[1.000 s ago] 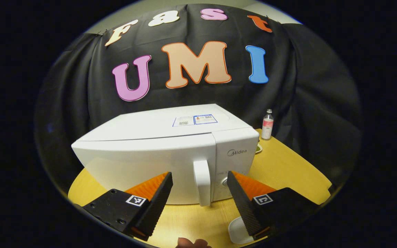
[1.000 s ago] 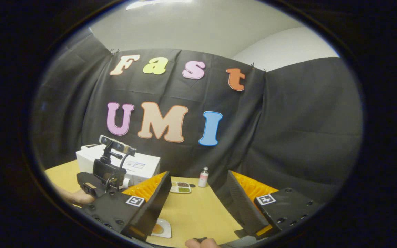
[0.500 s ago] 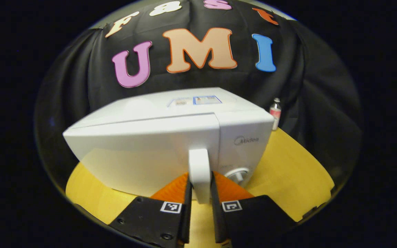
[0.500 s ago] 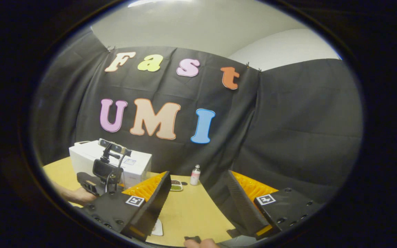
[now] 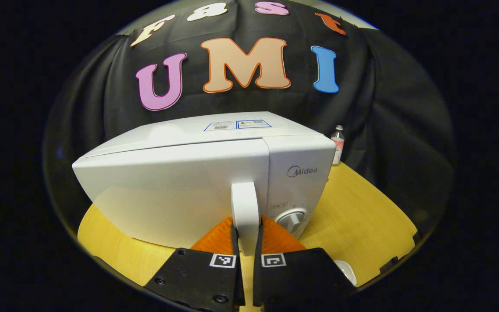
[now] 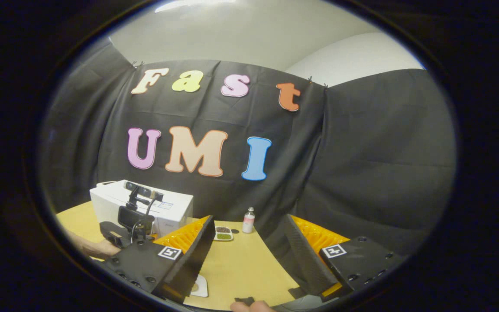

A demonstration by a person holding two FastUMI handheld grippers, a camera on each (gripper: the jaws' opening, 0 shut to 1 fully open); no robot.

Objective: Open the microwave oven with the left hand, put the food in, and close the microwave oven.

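Step in hand: opening the microwave (image 5: pixel 197 182). Left gripper (image 5: pixel 246 242) was clenched on the handle (image 5: pixel 245 212), both fingers pressed against its sides near the lower end. Door looked flush with the control panel, so not yet swung; I judged the pull hadn't started.

Right gripper (image 6: pixel 247 255) was spread wide and empty, held in the air to the right of the microwave and well apart from it. From its view the left gripper (image 6: pixel 132 223) sat at the microwave's (image 6: pixel 145 206) front, with a hand (image 6: pixel 98 249) behind it.

Food: a small tray (image 6: pixel 223 234) with dark and green portions lay on the table (image 6: pixel 249 264) just right of the microwave, next to a small bottle (image 6: pixel 247 220). A white plate (image 6: pixel 199 286) sat nearer the right gripper; contents unclear. Can't tell which one is meant to go in.

Next move, as I read it: pull the handle outward along the door's arc, hinge apparently on the microwave's left side. Keep the grip square so the fingers don't slide off the smooth handle, and watch that the microwave doesn't drag on the table.
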